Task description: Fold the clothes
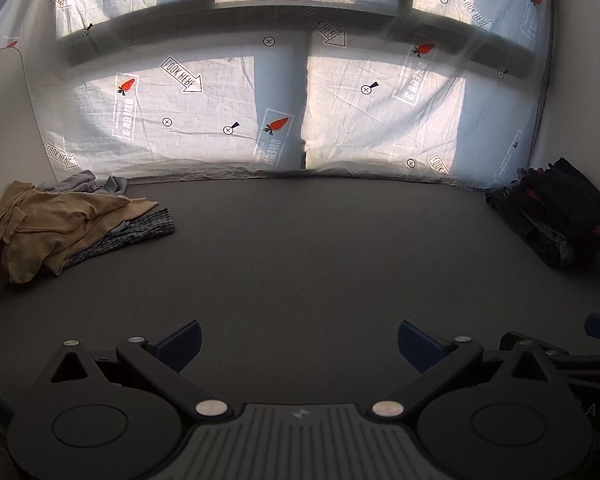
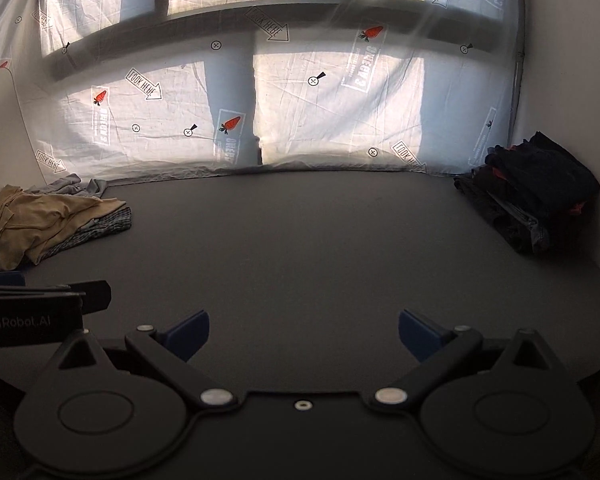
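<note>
A loose heap of clothes lies at the far left of the dark table: a tan garment point(image 1: 56, 228) on top, a checked piece point(image 1: 140, 232) and a grey piece point(image 1: 88, 182) under it. The heap also shows in the right wrist view point(image 2: 48, 220). A stack of dark folded clothes point(image 1: 556, 216) sits at the far right, also seen in the right wrist view point(image 2: 532, 200). My left gripper point(image 1: 299, 344) is open and empty over the near table. My right gripper point(image 2: 304, 336) is open and empty, beside the left one.
The dark grey table point(image 1: 300, 248) runs back to a white printed sheet point(image 1: 340, 112) lit from behind. White walls stand at the left and right. The left gripper's body point(image 2: 32, 312) shows at the left edge of the right wrist view.
</note>
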The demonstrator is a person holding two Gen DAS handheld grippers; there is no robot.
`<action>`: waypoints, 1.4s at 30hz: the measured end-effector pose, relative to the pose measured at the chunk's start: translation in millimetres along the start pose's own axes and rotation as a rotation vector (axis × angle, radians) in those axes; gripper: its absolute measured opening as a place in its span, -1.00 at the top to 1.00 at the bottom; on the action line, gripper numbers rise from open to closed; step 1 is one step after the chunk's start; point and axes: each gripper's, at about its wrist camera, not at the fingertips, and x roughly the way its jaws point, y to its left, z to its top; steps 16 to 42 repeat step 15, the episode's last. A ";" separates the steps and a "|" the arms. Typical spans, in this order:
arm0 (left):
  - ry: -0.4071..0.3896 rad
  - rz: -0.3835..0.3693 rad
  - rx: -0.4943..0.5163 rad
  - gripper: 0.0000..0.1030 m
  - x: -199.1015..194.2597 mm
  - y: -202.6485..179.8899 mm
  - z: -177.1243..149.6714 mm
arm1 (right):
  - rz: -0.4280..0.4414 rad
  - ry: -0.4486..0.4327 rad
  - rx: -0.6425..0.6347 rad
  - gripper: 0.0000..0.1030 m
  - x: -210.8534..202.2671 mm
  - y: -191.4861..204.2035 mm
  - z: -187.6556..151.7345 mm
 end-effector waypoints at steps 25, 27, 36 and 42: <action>-0.020 0.025 -0.018 -1.00 -16.4 16.4 -7.0 | 0.034 -0.017 -0.037 -0.99 -10.1 21.9 -5.4; -0.020 0.025 -0.018 -1.00 -16.4 16.4 -7.0 | 0.034 -0.017 -0.037 -0.99 -10.1 21.9 -5.4; -0.020 0.025 -0.018 -1.00 -16.4 16.4 -7.0 | 0.034 -0.017 -0.037 -0.99 -10.1 21.9 -5.4; -0.020 0.025 -0.018 -1.00 -16.4 16.4 -7.0 | 0.034 -0.017 -0.037 -0.99 -10.1 21.9 -5.4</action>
